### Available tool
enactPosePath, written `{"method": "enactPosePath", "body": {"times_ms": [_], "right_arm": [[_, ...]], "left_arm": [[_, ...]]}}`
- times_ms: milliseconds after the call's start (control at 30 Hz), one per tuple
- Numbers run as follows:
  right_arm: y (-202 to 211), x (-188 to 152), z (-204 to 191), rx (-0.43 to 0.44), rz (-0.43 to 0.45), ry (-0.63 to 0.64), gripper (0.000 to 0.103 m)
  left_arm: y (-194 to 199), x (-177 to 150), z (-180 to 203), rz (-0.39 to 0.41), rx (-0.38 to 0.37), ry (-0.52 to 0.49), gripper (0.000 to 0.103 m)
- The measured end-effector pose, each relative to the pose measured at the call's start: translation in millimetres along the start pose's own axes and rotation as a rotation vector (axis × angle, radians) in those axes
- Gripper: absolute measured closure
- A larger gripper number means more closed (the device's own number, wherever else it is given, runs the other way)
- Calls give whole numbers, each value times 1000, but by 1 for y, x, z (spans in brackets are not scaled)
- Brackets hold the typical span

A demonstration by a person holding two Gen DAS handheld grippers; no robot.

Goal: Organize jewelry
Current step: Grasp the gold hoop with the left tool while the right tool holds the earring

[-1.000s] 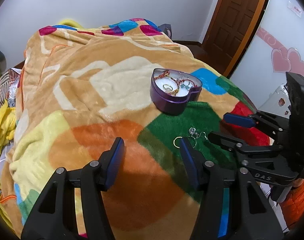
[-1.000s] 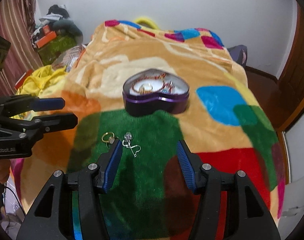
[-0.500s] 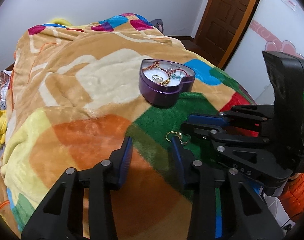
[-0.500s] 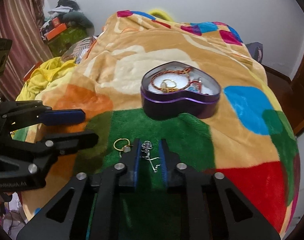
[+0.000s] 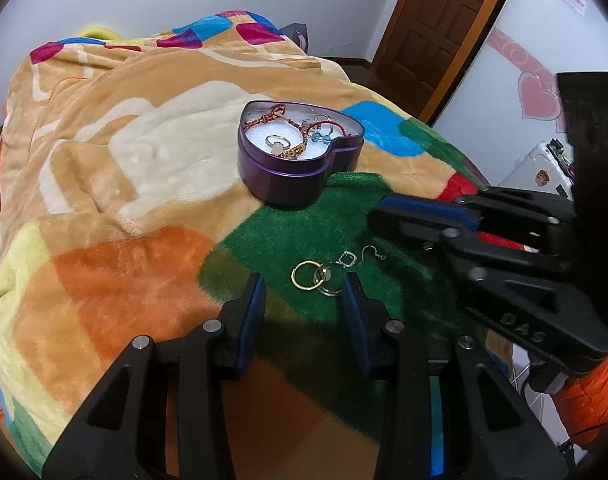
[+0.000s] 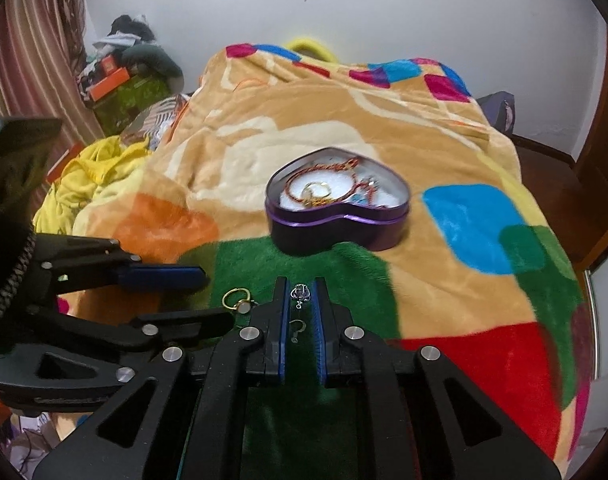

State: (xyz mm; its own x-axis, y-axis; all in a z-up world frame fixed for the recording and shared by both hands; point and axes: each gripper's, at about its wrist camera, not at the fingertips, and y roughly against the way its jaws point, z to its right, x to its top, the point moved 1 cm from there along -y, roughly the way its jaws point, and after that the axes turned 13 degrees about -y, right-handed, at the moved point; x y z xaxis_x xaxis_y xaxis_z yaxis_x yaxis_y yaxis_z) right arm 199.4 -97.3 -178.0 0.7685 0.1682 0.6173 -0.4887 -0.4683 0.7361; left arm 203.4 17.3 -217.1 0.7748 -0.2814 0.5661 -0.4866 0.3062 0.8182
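Note:
A purple heart-shaped tin [image 5: 300, 176] [image 6: 335, 232] sits on the blanket and holds a red cord bracelet, a ring and blue beads. On the green patch lie a gold ring [image 5: 304, 275] [image 6: 236, 298] and a silver hook earring [image 5: 349, 258] [image 6: 300, 294]. My right gripper [image 6: 300, 290] is nearly closed around the earring, which sits between its blue pads; I cannot tell if they press it. My left gripper [image 5: 304, 292] is open just in front of the gold ring. The right gripper [image 5: 387, 210] shows at the right of the left wrist view.
A multicoloured fleece blanket [image 5: 116, 168] covers the bed. Yellow clothes [image 6: 92, 172] and boxes lie at the left. A brown door [image 5: 435, 28] stands behind at the right. The bed edge drops off to the right.
My right gripper has gone from wide open to nearly closed around the earring. My left gripper has narrowed somewhat and moved in toward the gold ring.

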Motion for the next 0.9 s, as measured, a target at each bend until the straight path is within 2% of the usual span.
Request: {"method": "enactPosePath", "body": {"times_ms": [167,333,600,900], "right_arm": [[9,1,4,-5,25,-6,94],[15,1,6,-3,41,-16,93],[22,3,10,0,60,-38,93],[38,14,10,-3,112,-42,93]], "left_arm": [[-10,4,-4,-13,-20,39,64],[-15,4,-8,-22,-21,59,82],[-5,4,-5,0,9,46,82],[29,17,-12,77,48,51,82]]}}
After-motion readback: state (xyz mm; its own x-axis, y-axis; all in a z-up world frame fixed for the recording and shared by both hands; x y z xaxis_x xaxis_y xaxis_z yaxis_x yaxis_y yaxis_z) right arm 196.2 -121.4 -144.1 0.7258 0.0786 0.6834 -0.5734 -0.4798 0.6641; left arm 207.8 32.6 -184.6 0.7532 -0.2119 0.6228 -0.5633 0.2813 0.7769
